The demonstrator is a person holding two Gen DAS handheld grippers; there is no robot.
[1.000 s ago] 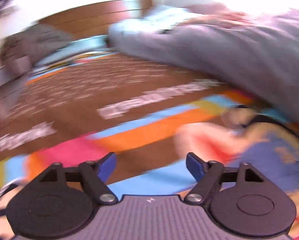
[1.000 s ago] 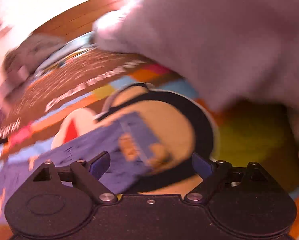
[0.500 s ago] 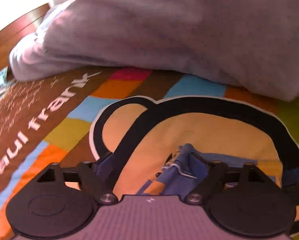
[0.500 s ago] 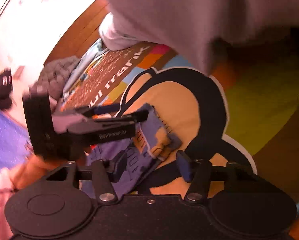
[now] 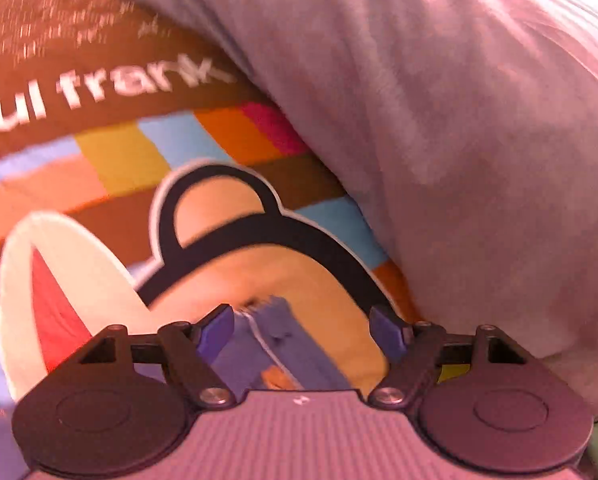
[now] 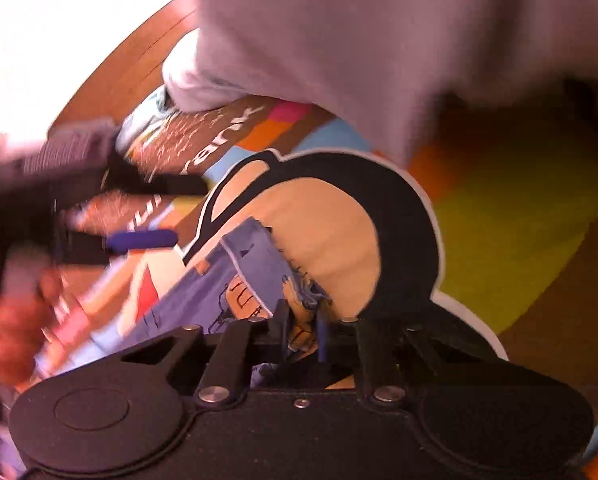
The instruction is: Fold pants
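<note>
The blue denim pants (image 6: pixel 235 280) lie on a printed cartoon-monkey bedspread (image 6: pixel 519 216), with a lilac pillow (image 5: pixel 439 120) bulked up at twelve o'clock. The right claw (image 6: pixel 303 328) is pinched shut on the frayed edge of the pants, while the left claw (image 5: pixel 297 326) is spread wide with the denim edge lying between its blue pads (image 5: pixel 215 328), nothing gripped. In the right view the left claw sits at nine o'clock, clear of the fabric.

I judge this the first step: getting hold of one end of the pants before the fold. The next move calls for the left claw to close on that edge, level with its partner, so both can lift evenly.

Most of the garment runs out of frame at seven o'clock; waistband or hem, I cannot tell. Motion blur smears the left claw in the right view.
</note>
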